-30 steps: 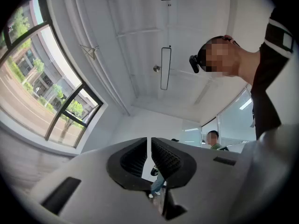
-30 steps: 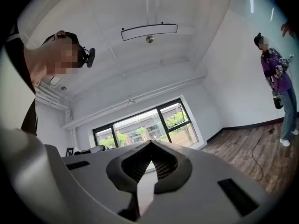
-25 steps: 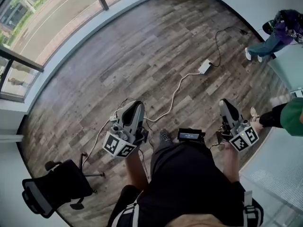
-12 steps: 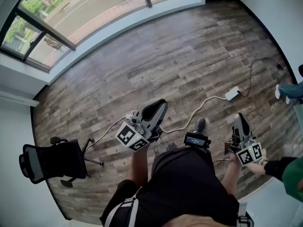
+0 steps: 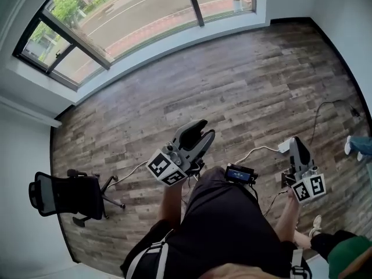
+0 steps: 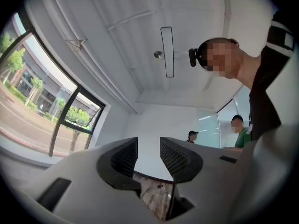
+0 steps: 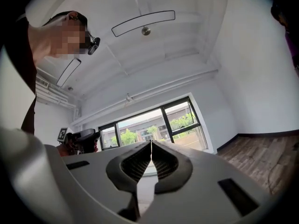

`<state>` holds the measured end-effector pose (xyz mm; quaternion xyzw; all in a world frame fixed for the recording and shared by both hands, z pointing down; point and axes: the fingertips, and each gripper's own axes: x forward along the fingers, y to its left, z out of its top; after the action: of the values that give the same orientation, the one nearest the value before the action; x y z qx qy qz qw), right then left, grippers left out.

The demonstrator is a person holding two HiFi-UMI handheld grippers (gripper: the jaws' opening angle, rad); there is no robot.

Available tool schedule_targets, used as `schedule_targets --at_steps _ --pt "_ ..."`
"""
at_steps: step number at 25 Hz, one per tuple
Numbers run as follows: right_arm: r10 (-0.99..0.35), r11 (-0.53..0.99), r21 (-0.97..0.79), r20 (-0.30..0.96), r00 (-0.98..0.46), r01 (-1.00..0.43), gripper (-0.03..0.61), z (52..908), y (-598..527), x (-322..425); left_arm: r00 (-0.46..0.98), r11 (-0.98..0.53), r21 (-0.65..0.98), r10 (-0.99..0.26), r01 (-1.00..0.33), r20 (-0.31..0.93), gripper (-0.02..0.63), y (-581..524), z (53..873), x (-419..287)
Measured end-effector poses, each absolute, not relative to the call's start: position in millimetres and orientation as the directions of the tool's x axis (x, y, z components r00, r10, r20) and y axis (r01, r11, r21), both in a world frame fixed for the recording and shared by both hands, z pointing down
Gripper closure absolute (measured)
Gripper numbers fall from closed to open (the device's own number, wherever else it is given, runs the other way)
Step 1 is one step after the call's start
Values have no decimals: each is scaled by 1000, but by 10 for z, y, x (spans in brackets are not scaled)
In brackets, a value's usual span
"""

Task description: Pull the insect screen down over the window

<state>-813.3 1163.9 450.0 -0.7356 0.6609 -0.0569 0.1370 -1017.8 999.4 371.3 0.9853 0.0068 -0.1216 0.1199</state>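
The window (image 5: 145, 16) curves along the far wall, dark-framed, with a street outside; it also shows in the right gripper view (image 7: 154, 125) and at the left of the left gripper view (image 6: 42, 106). I cannot make out an insect screen in any view. My left gripper (image 5: 205, 128) is held over the wooden floor, pointing toward the window, well short of it. Its jaws (image 6: 148, 148) are opening and nothing is between them. My right gripper (image 5: 296, 141) hangs at my right side, shut and empty, its pads (image 7: 151, 146) meeting.
A black office chair (image 5: 64, 196) stands at the left wall. A white power strip (image 5: 285, 146) and its cables lie on the wood floor (image 5: 232, 80) by my right gripper. Another person's leg (image 5: 343, 254) is at bottom right; two people (image 6: 191, 136) stand at the back.
The head view has swung toward the window, which now fills more of the top. The left gripper's jaws have parted from nearly shut. The right gripper stays shut at my side.
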Motion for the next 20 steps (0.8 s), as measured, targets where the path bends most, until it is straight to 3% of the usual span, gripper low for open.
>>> schedule_targets --at_steps 5,9,13,20 --pt "-985 -98 -344 -100 140 -934 569 4616 11513 -7774 973 -972 223 15 69 -232 468 9868 3706 -9653" --pt "-977 -169 -296 -72 198 -940 565 4588 11381 -7440 960 -967 225 58 122 -274 468 9644 3738 -9152" --pt "-966 -228 -262 -57 251 -938 524 4629 11174 -6939 940 -942 270 105 198 -324 466 9273 3911 -8537" --pt "-980 -179 -242 -42 194 -954 518 4423 9772 -6228 928 -929 331 36 168 -371 451 7812 3853 -7879"
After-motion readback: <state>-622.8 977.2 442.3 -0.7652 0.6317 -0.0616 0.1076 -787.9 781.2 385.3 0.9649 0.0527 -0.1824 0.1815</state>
